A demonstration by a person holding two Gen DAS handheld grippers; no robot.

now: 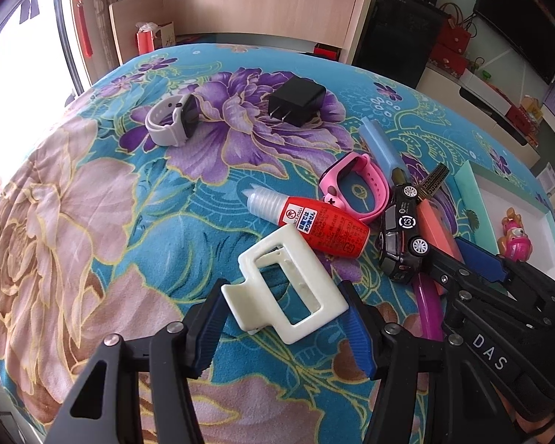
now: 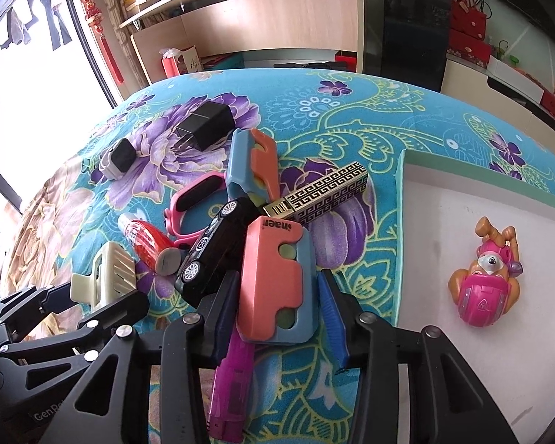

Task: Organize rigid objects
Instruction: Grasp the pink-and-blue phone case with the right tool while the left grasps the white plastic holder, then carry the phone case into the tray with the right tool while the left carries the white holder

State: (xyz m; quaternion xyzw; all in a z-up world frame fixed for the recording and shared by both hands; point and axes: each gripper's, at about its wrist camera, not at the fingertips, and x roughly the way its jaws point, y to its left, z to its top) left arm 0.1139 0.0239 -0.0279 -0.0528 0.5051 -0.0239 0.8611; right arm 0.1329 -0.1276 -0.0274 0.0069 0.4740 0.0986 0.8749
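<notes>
Left fingers (image 1: pixel 218 318) straddle white clip (image 1: pixel 285 288), ungripped; right fingers (image 2: pixel 329 303) spread around coral-blue cutter (image 2: pixel 273 281).

Bright window (image 2: pixel 37 85) at left; pale wood desk with shelf (image 2: pixel 262 18) behind; black cabinet (image 2: pixel 407 29); floral teal blanket (image 1: pixel 92 222).

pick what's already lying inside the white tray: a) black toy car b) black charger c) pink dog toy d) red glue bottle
c, the pink dog toy lies alone on the floor of the white tray, while the toy car, glue bottle and charger all sit out on the flowered blanket.
</notes>
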